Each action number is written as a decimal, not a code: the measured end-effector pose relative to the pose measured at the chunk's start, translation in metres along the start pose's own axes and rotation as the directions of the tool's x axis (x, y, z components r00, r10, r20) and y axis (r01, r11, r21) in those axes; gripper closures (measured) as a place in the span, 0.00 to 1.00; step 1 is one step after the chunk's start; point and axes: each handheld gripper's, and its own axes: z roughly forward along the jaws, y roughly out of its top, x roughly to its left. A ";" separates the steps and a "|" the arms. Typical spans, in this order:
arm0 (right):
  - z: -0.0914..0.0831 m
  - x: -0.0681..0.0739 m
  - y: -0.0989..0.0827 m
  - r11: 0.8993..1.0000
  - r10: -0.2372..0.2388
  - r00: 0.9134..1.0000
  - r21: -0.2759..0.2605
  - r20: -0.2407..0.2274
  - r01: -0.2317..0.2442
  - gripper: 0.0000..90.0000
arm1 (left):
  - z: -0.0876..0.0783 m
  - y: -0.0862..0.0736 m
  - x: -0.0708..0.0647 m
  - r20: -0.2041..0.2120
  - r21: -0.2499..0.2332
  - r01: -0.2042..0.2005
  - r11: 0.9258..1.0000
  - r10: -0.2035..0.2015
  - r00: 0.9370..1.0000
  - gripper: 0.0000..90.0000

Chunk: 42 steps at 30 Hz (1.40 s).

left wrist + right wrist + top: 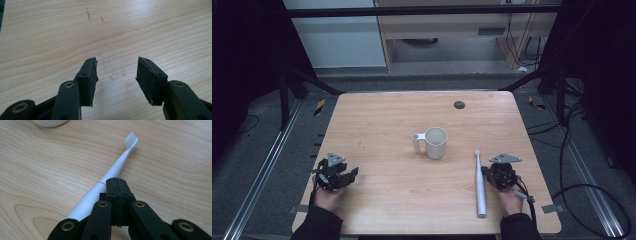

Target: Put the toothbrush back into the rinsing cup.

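Both hands are low at the near edge of the wooden table (pixel 377 115), forearms coming in from the bottom, dark sleeves just showing. The left hand (pixel 328 196) holds the left gripper (pixel 347 176) near the table's left side, jaws pointing toward the middle — and in the left gripper view they are spread wide apart with nothing but bare wood grain between them, a few faint dark scuffs on the surface beyond. The grey three-cornered plate sits on top of it.

Over on the other side, the right hand (pixel 510 201) holds the right gripper (pixel 486 172) with its jaws pointing left toward the toothbrush (pixel 479 185). In the right gripper view the two pads are pressed flat together, closed on nothing, hovering just over the toothbrush's handle; whether they touch it I cannot tell.

The toothbrush, white, lies flat on the table just beside the right gripper, bristle head pointing away from the person, handle toward the near edge.

Now the container — a white cup (pixel 435 142) with a handle on its left stands upright at the middle of the table, well apart from the left gripper and near the toothbrush's head. Its mouth is open upward and the inside looks empty from the high view
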 end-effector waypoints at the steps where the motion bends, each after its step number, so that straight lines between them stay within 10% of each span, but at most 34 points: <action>1: 0.000 0.000 0.000 1.000 0.000 1.000 0.000 -0.002 0.000 1.00 | 0.000 0.000 0.000 0.000 0.002 0.000 1.000 0.000 1.000 0.55; 29: -0.006 0.003 0.010 0.999 -0.010 1.000 -0.031 -0.005 0.009 1.00 | 0.001 0.000 0.001 0.000 0.009 0.003 1.000 -0.003 1.000 0.53; 42: -0.034 0.002 0.022 0.999 -0.013 0.999 -0.036 0.037 0.014 0.76 | 0.005 -0.002 0.002 0.006 0.029 0.002 1.000 -0.003 1.000 0.46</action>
